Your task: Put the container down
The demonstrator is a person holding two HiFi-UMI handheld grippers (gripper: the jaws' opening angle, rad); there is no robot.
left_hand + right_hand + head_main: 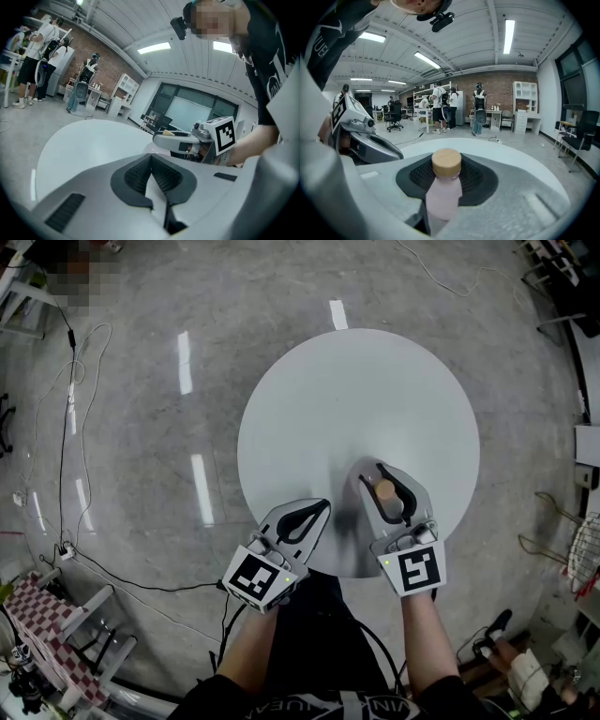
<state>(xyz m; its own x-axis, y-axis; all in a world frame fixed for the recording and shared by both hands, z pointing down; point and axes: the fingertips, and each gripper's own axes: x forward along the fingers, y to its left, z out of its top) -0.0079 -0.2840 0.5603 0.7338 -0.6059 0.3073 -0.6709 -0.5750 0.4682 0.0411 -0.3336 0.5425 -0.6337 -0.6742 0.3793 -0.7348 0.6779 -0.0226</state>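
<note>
One container (pixel 442 190) sits clamped between jaws of right tool (pixel 383 472); left tool (pixel 151 160) closed, empty.

Straight ahead of you, filling the centre of the head view, is a round, pale grey table with a smooth matt top (pixel 356 418); a soft shadow falls on it near its lower edge. Around it lies a polished grey concrete floor (pixel 150 474) that mirrors the ceiling lights as bright bars. On that floor, a short white tape strip (pixel 337 314) sits just above the table, a thin black cable (pixel 64 456) runs down the left side to a small white plug block (pixel 64 549), and a pale cable (pixel 450 282) curls at the upper right.
</note>
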